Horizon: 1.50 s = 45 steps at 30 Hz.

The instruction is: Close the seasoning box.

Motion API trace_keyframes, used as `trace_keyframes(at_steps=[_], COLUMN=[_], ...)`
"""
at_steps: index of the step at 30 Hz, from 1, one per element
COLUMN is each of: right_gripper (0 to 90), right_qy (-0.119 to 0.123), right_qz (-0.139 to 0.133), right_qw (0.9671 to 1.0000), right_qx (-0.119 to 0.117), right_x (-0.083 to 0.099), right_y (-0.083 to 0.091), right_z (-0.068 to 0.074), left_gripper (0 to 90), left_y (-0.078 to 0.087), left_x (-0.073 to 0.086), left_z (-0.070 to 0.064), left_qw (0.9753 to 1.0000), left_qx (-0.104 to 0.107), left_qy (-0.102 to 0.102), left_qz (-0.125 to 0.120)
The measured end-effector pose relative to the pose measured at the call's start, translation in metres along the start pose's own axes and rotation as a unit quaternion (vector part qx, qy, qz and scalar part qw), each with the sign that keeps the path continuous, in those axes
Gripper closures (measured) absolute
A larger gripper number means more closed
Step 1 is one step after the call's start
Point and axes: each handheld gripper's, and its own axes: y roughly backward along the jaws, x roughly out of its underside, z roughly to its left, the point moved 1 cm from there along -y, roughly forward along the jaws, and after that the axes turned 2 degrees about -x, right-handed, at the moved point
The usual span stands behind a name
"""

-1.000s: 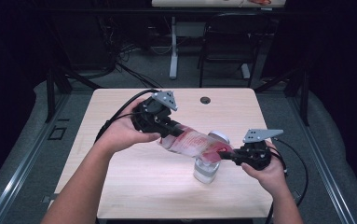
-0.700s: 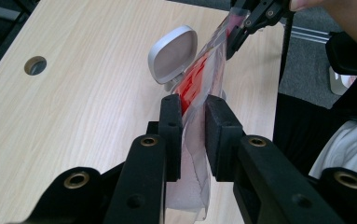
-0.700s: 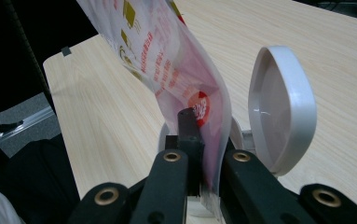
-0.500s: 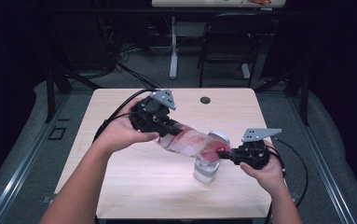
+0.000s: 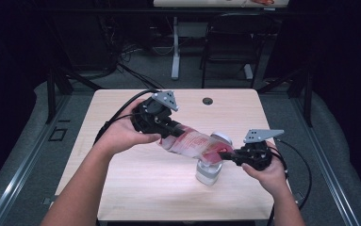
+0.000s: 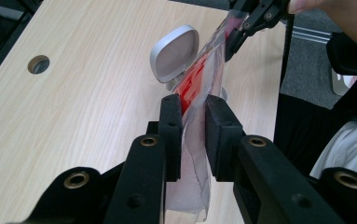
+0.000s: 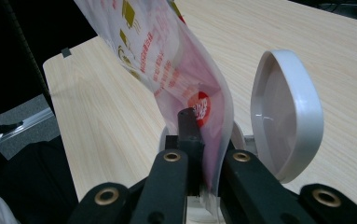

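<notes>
The table (image 5: pixel 135 188) carried an open-lidded jar (image 5: pixel 209 172). Above the jar, the pouch (image 5: pixel 192 143) was stretched between the left gripper (image 6: pixel 192 121) and right gripper (image 7: pixel 199 140), each clamped on one end. Judgement: tilt slowly, mouth centred over the jar. The right gripper view revealed the lid's (image 7: pixel 285 112) underside.

The clear red-printed plastic pouch (image 7: pixel 176 60) hides 1 jaw of the right gripper (image 7: pixel 204 154) and most of the white flip-lid container (image 7: pixel 285 112) behind it; its print looks too blurred to read.
</notes>
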Motion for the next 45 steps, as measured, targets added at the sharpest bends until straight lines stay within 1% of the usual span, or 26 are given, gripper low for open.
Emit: trace_keyframes(at_steps=[9, 12, 16, 21, 29, 31, 35, 41, 45], right_gripper=[89.8, 89.8, 89.6, 89.4, 88.5, 88.2, 87.2, 85.7, 84.4], right_qy=[0.006, 0.007, 0.009, 0.013, 0.01, 0.013, 0.01, 0.011, 0.009], right_qz=[0.004, 0.001, -0.002, -0.002, -0.025, -0.028, -0.039, -0.048, -0.056], right_qw=[1.0, 1.0, 1.0, 0.9999, 0.9996, 0.9995, 0.9992, 0.9988, 0.9983], right_qx=[0.003, 0.002, 0.001, 0.0, -0.004, -0.002, -0.004, -0.006, -0.016], right_x=[-0.002, -0.002, -0.004, -0.006, -0.009, -0.009, -0.01, -0.01, -0.008], right_y=[0.002, 0.001, 0.0, -0.002, -0.005, -0.005, -0.006, -0.007, -0.008], right_z=[0.002, 0.003, 0.005, 0.006, 0.008, 0.009, 0.009, 0.009, 0.008], left_gripper=[78.1, 78.0, 77.7, 77.5, 77.2, 77.1, 77.2, 77.4, 77.6], left_y=[0.001, 0.001, 0.002, 0.003, 0.003, 0.002, 0.002, 0.0, -0.001], left_x=[0.004, 0.008, 0.014, 0.023, 0.039, 0.042, 0.049, 0.059, 0.064], left_z=[0.001, 0.002, 0.003, 0.005, 0.007, 0.008, 0.009, 0.011, 0.011], left_qw=[1.0, 0.9999, 0.9999, 0.9998, 0.9993, 0.9992, 0.9988, 0.9984, 0.9981], left_qx=[0.001, 0.0, -0.001, -0.001, -0.001, -0.001, -0.001, 0.004, 0.005], left_qy=[0.004, 0.01, 0.012, 0.022, 0.037, 0.04, 0.048, 0.053, 0.058], left_qz=[-0.002, -0.004, -0.004, -0.005, -0.008, -0.007, -0.013, -0.016, -0.02])
